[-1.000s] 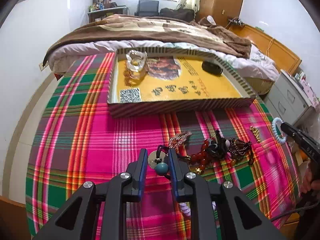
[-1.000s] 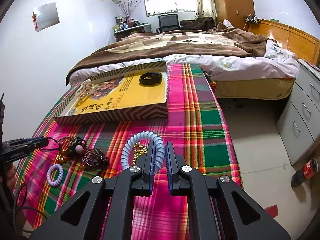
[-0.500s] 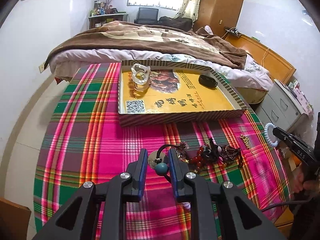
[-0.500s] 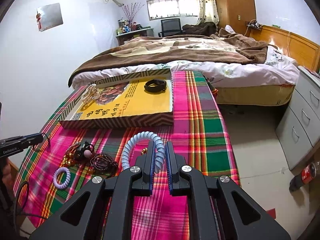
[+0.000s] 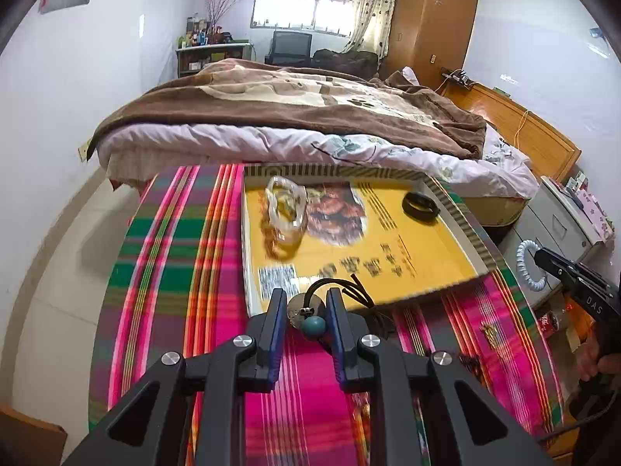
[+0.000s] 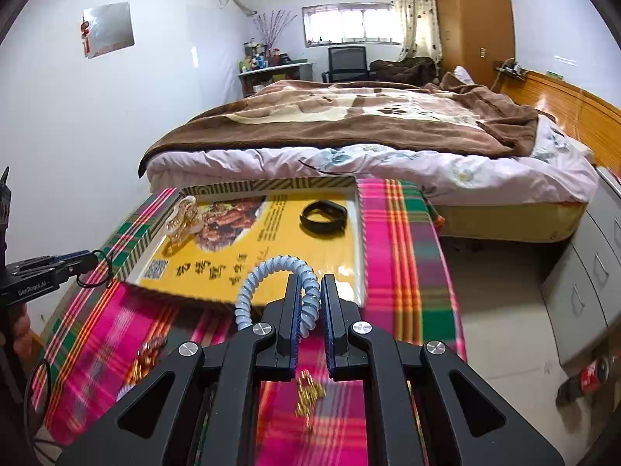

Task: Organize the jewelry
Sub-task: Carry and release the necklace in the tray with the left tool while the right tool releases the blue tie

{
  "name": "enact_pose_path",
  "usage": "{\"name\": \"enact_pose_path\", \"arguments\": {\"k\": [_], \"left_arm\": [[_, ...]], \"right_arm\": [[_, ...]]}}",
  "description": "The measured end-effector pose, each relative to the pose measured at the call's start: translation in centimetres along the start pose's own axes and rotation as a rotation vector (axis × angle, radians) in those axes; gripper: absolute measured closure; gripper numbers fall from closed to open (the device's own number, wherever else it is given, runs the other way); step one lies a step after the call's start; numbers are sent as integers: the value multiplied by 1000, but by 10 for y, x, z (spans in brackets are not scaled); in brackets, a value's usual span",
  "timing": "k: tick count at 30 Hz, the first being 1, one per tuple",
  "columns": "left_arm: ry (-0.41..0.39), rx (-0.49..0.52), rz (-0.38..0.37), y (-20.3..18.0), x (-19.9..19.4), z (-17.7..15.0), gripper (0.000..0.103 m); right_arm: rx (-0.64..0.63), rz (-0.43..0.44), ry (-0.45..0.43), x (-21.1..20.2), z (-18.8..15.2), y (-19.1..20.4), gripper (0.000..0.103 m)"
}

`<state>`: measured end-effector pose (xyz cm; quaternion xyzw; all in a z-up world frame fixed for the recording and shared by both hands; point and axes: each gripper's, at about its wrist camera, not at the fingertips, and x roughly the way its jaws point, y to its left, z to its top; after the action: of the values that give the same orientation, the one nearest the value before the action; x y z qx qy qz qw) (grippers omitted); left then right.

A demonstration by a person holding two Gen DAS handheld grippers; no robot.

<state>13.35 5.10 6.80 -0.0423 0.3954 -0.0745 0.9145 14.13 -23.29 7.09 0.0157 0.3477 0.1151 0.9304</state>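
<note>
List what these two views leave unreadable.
- Left wrist: loose jewelry on the cloth is blurred; the gripper body hides more.
- Right wrist: gold chain blurred; pile partly behind the gripper body.
- Both: tray print too smeared to read.

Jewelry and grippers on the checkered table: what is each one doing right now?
Left gripper: shut on the necklace.
Necklace: held, black cord hanging.
Right gripper: shut on the spiral bracelet.
Spiral bracelet: held above the tray's near edge.
Tray: open, on the tablecloth.
Black band: lying in the tray.
Clear bracelets: piled in the tray.
Gold chain: on the cloth, blurred.
</note>
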Motion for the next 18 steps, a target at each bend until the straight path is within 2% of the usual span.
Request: {"name": "enact_pose_path", "arguments": {"k": [8,18], "left_arm": [[44,-18,-8,5,47,22,82],[102,-33,22,10,99,29,82]], "right_arm": [[-31,16,51,54,39,14,93],[-50,55,172,155,75,34,93]]}}
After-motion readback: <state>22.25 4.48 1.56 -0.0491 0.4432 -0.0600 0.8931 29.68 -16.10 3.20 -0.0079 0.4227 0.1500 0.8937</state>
